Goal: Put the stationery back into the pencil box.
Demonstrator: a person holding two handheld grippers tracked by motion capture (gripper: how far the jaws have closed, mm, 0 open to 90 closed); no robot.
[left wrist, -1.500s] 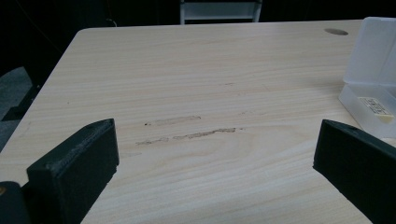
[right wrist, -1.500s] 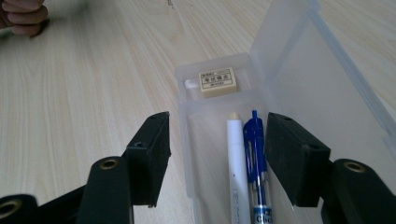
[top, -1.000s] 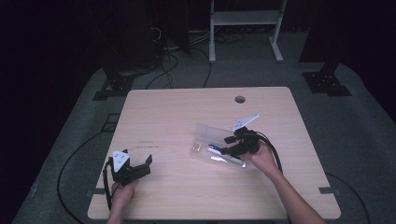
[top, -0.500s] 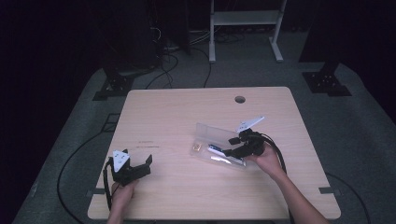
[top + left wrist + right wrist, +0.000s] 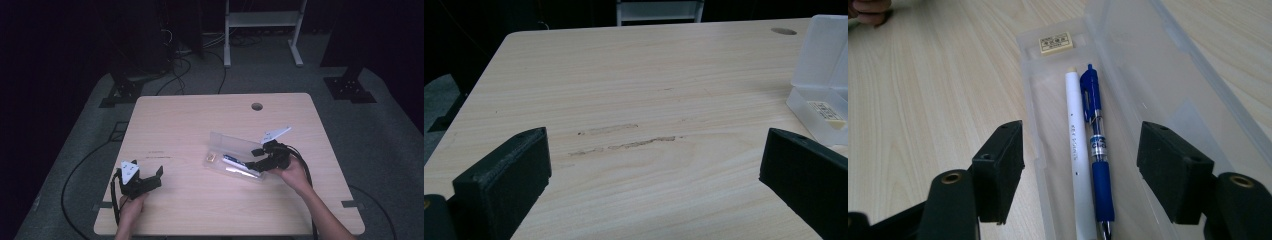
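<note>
Pale wooden table (image 5: 190, 125) in a dark room; a clear plastic pencil case (image 5: 1148, 90) lies open on it, a blue pen (image 5: 1096, 150) and white pen (image 5: 1075, 145) side by side inside, long axes running straight away from the right gripper (image 5: 1080, 170); its jaws have just been opening, straddling both pens without touching — holding nothing. The left gripper (image 5: 148, 181) rests well apart, open and empty.

The high view looks forward and down from above the person's side, far enough to take in the whole surface (image 5: 200, 125). The left gripper view sits low and close, facing across bare wood with the clear case (image 5: 819, 95) at 2 o'clock. The right gripper view looks steeply down into that same case (image 5: 1148, 75), very near.
</note>
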